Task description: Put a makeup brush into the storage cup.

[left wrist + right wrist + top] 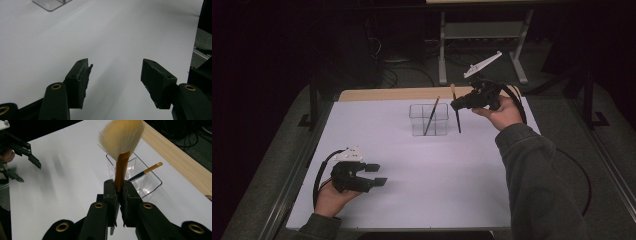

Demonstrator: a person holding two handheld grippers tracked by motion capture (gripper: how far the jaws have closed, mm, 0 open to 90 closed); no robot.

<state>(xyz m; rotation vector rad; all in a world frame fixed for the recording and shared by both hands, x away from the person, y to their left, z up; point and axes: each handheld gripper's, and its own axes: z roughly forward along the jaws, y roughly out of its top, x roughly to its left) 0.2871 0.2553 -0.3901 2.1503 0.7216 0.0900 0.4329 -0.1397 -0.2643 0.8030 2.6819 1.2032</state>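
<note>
Brush: the fan brush [121, 137] has a wide spray of pale cream bristles, a copper-orange ferrule and a dark handle; in the high view it hangs nearly upright, bristles up.
Brush place: in the air just right of the clear organizer [428, 120], its lower tip near the organizer's right wall — not inside it.
Right gripper: the right gripper [120, 187] has its jaws pressed onto the ferrule, pinching the brush just under the bristles.
Left gripper: the left gripper [115, 75] is spread with nothing between its jaws, low over the white sheet [412, 185], well apart from the organizer toward the near left corner.
Writing: none can be read on the brush or the organizer.
Organizer: clear plastic, split into compartments; a second brush [431, 116] — dark handle, gold end — leans inside it.
Around: a wooden table edge [377, 94] runs just behind the organizer, past the sheet's far side.
</note>
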